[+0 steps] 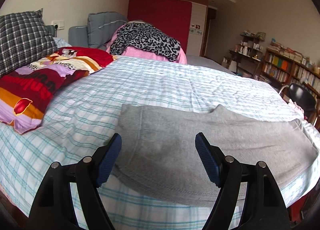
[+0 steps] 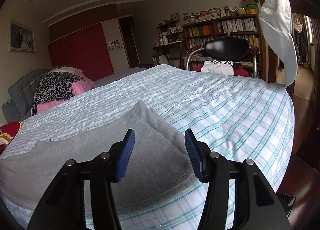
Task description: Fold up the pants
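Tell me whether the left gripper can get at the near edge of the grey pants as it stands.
Probably yes. The left gripper is open above the grey pants, which lie flat on the checked bedsheet, and nothing lies between its fingers and the cloth.

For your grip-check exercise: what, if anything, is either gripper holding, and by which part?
Nothing is held. The left gripper and right gripper both stand open over the grey pants.

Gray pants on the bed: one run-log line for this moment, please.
pants: folded flat on bed | left tool: open | right tool: open | hold: none
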The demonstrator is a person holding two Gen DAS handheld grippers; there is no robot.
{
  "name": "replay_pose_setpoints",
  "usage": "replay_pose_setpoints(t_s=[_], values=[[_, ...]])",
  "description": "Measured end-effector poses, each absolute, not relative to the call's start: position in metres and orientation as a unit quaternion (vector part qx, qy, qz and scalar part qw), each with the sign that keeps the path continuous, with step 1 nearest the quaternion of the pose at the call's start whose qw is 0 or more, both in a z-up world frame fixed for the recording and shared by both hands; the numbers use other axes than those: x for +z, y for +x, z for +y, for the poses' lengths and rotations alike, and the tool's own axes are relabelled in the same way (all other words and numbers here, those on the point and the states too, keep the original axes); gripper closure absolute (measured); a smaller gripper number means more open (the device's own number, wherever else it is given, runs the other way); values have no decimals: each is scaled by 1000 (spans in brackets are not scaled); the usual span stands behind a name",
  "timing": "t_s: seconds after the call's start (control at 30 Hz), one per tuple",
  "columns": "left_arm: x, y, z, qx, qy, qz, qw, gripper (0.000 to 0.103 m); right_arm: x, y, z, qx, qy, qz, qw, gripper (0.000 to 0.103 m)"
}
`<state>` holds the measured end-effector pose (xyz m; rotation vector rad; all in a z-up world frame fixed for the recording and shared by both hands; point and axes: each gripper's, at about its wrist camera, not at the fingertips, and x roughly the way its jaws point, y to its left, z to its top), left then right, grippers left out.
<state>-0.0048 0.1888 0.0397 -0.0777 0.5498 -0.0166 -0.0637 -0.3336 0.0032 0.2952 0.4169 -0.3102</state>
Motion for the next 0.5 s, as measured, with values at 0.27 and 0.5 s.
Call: replay_pose_setpoints(t_s=[0.27,0.5], values=[[2,9,153,-47,-7,326,944,27,-24,-34,-297,-92,89,272,954,40],[-29,-3,151,-40,48,354,933,27,-52,-38,-311,-78,69,318,943,40]])
